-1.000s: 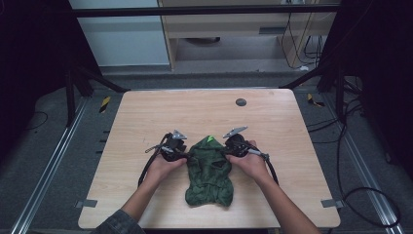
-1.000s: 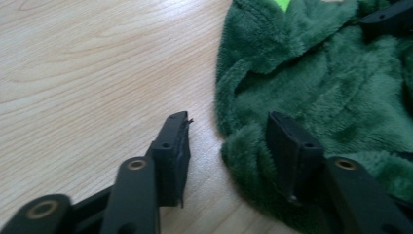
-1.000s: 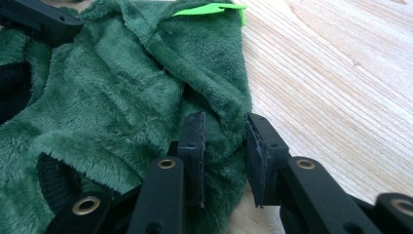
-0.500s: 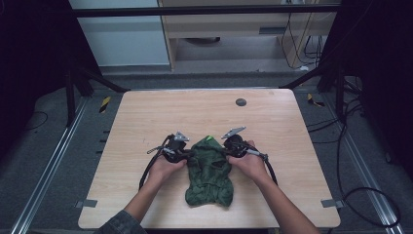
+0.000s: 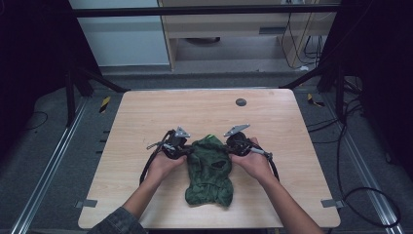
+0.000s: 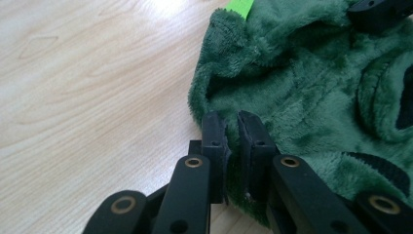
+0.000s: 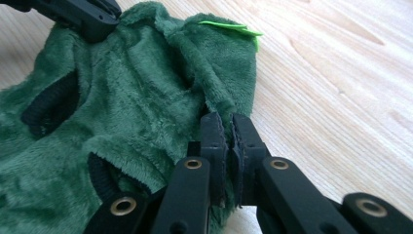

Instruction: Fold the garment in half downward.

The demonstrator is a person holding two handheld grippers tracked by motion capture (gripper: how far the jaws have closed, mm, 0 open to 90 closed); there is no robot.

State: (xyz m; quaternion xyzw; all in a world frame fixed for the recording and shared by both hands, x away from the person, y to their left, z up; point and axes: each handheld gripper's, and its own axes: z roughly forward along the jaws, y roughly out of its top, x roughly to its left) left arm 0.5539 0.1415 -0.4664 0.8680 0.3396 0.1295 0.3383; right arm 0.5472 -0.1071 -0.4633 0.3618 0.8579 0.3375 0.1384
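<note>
The green fleece garment (image 5: 210, 170) lies near the middle of the wooden table (image 5: 146, 117), towards my edge of it, crumpled rather than flat. A bright green tag (image 5: 209, 137) marks its far end. Its long axis runs from that tagged end back towards me, roughly square to the table's near edge; the near end is wider and bunched. Black ribbed trim (image 7: 48, 105) borders openings in the pile.

My left gripper (image 6: 233, 139) has its jaws closed narrowly on the garment's left edge, a fold of fleece pinched between the pads; my right gripper (image 7: 228, 136) is likewise clamped on the right edge. In the high view both grips sit at the far end, one on either side of the tag, the left gripper (image 5: 181, 150) and right gripper (image 5: 233, 146) near each other with the cloth between.

I judge the step in hand to be spreading or lifting the garment by this far end. To do it well I would keep both pinches firm, move the two hands evenly so that the edge stays level, and draw apart only until the fleece goes taut. An uneven pull would likely twist the axis or slip a thin fold free.
</note>
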